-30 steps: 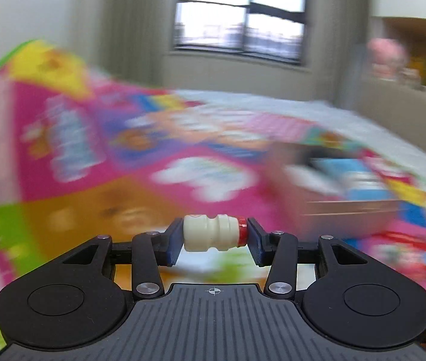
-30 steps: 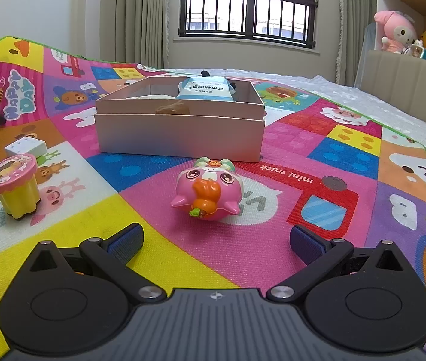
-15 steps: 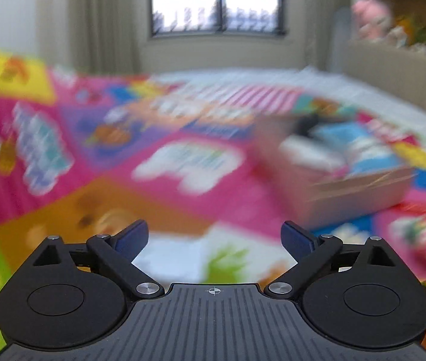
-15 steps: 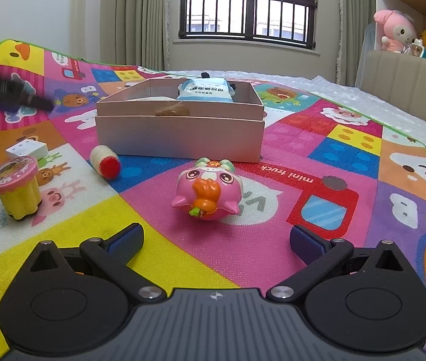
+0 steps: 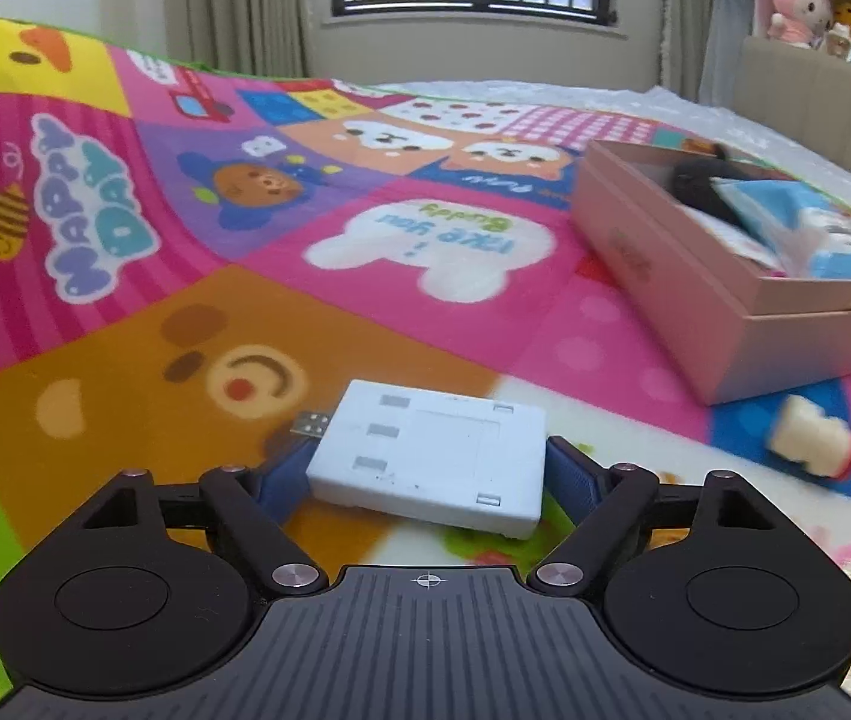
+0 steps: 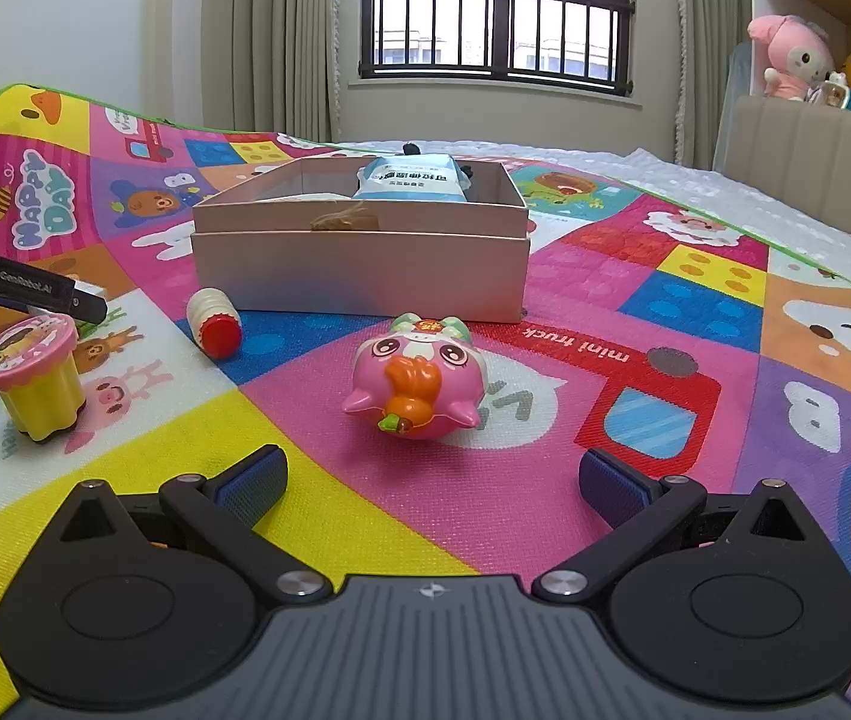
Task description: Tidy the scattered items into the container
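Observation:
The pink cardboard box (image 6: 359, 264) holds a blue-and-white pouch (image 6: 407, 179) and other items; it also shows in the left wrist view (image 5: 695, 294). My left gripper (image 5: 428, 471) is low on the mat, its blue pads on either side of a flat white adapter block (image 5: 431, 456). A small white bottle with a red cap (image 6: 213, 319) lies on the mat beside the box, also seen in the left wrist view (image 5: 812, 438). My right gripper (image 6: 428, 480) is open and empty, just behind a pink pig toy (image 6: 416, 378). A yellow cup with a pink lid (image 6: 35, 375) stands at the left.
The colourful play mat (image 6: 695, 312) covers the bed. A padded headboard (image 6: 815, 144) with plush toys (image 6: 791, 57) is at the right. The left gripper's body (image 6: 17, 288) reaches in at the left edge of the right wrist view.
My left gripper let go of the white bottle, which fell to the mat beside the box. It then swung down and now straddles the white adapter block. The right gripper stayed still.

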Demonstrator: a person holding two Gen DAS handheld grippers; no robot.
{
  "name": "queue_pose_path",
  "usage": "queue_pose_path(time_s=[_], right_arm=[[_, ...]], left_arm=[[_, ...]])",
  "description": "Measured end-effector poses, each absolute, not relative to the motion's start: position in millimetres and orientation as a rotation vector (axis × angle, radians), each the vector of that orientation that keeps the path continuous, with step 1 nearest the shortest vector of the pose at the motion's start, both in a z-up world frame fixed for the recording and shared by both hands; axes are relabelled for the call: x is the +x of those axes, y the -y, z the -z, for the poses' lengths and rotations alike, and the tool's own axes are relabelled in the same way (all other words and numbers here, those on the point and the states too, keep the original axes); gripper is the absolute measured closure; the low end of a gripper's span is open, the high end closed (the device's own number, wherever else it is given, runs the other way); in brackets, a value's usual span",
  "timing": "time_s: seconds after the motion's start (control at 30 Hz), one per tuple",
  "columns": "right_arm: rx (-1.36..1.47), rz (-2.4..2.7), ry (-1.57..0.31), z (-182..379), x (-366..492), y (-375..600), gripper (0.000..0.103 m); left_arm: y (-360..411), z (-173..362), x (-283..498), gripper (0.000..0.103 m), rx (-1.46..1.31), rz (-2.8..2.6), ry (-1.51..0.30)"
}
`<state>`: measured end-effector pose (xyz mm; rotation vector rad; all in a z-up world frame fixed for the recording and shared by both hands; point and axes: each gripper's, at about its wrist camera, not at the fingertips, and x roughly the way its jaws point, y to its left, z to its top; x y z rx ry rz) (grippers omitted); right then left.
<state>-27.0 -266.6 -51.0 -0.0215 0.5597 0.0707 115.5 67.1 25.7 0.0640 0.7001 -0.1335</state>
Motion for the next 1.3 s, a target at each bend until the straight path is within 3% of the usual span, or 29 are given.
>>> queue_pose_path(time_s=[0.23,0.37,0.63,0.9,1.0,1.13,1.3], right_arm=[[-0.024,-0.069,-0.559,51,-27,267,0.000],[-0.027,-0.068,-0.561,51,-27,266,0.000],[-0.025,-0.084,-0.614,47,-19,269,0.000],[-0.032,-0.133,-0.577,7,-1,266,0.000],[-0.050,-0.097,-0.636,7,23,261,0.018],[-0.020,-0.125,-0.751,20,36,262,0.052],[-0.094,-0.241,-0.730,16,-2,259,0.054]], left_arm=[[-36,-27,91,0.017,-0.020,0.260,-0.707],[-32,-38,79,0.008,-0.073,0.306,-0.659],[-63,-61,34,0.004,-0.116,0.285,-0.591],[-41,-49,-6,0.001,-0.043,0.348,-0.602],[-29,-47,-11,0.001,-0.031,0.382,-0.602],[-21,-46,-16,0.001,-0.014,0.400,-0.594],[-17,-41,-15,0.001,-0.012,0.406,-0.615]])
